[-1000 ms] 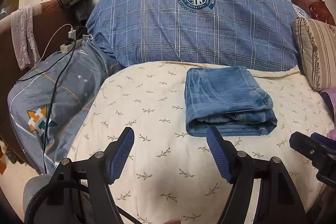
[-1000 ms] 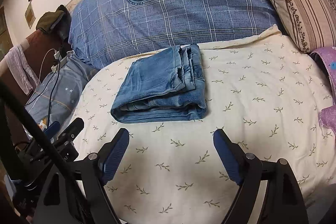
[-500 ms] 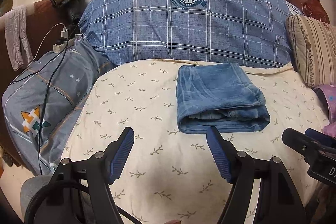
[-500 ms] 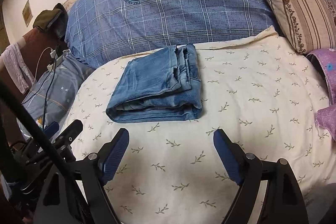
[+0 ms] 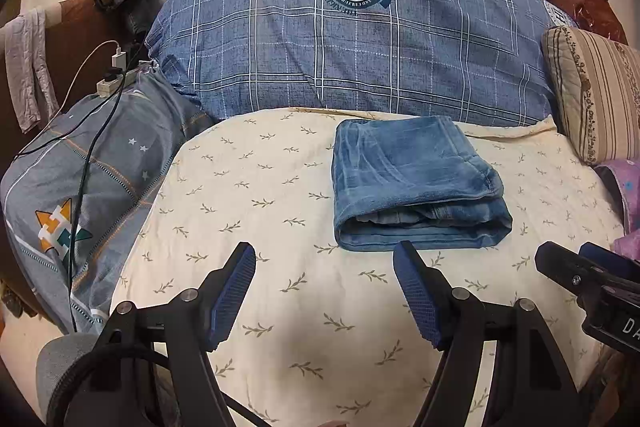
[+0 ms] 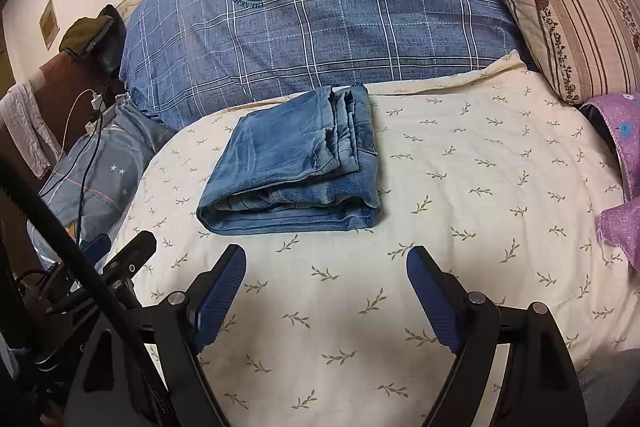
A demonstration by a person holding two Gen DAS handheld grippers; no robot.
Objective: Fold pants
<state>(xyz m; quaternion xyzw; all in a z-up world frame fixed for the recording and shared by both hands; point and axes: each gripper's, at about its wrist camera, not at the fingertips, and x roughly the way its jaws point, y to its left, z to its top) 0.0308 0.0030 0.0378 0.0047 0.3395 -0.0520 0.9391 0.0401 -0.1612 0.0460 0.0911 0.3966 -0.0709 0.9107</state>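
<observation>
Left gripper (image 5: 324,263) and right gripper (image 6: 326,267), both black with blue pads, hover with jaws spread wide and empty. Just beyond them, folded blue denim pants (image 5: 412,183) lie on a cream leaf-print bedsheet (image 5: 260,195).

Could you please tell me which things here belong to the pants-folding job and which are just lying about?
Part of the job:
- folded jeans
- left gripper, open
- right gripper, open

Just lying about:
- blue plaid pillow
- striped cushion
- power strip
- purple cloth
</observation>
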